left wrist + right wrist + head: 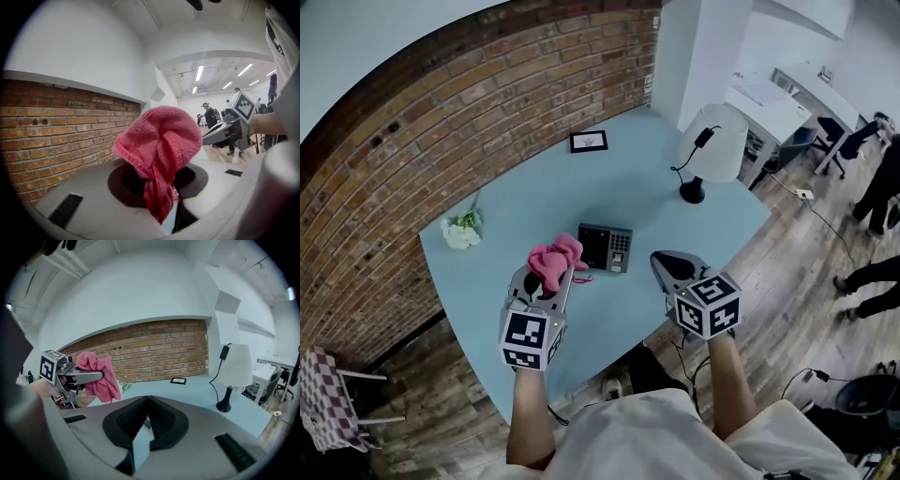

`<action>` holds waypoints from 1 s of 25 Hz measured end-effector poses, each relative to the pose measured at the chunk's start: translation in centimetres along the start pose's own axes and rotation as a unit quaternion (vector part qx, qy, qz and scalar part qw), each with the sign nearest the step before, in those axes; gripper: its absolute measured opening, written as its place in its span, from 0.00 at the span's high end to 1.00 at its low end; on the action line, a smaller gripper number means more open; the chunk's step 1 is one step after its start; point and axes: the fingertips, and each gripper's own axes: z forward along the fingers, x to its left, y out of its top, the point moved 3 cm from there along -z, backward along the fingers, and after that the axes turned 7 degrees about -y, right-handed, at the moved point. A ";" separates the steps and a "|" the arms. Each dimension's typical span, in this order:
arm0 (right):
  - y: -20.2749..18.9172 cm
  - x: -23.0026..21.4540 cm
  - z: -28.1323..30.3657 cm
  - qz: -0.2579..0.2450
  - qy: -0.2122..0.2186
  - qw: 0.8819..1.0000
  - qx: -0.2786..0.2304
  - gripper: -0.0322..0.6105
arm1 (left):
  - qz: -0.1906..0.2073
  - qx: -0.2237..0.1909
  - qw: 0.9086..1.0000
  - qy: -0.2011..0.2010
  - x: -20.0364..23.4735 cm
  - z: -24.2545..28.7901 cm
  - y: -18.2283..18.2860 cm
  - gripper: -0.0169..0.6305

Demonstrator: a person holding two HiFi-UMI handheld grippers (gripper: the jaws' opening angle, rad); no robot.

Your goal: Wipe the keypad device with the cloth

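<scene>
keypad device (605, 247), dark, maybe screen-faced, lies flat; left claw (549, 279) pinches bunched pink cloth (553, 259), right claw (146, 403) pressed together.

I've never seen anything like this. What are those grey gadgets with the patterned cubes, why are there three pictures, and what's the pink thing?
There is no robot here: a person holds a two-jaw gripper in each hand, and the patterned cubes are part of the grippers. The head view comes from a camera on the person's head, looking down. The other two views come from cameras riding on each gripper, looking along its jaws. The left gripper is clamped on a pink cloth. The right gripper is shut with nothing in it. On the blue table are a keypad device, a lamp, a small picture frame and some white flowers.
</scene>
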 end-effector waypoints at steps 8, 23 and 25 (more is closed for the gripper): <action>-1.7 -2.6 5.9 0.005 0.021 0.999 0.048 0.84 | -0.017 0.031 0.999 0.004 2.6 5.3 -2.0 0.76; -5.2 -5.1 14.8 -0.010 0.058 0.991 0.123 0.84 | -0.076 0.102 0.992 0.008 7.1 13.6 -9.0 0.76; -5.5 -5.6 16.0 -0.005 0.059 0.990 0.126 0.84 | -0.081 0.109 0.991 0.005 7.4 14.5 -10.0 0.76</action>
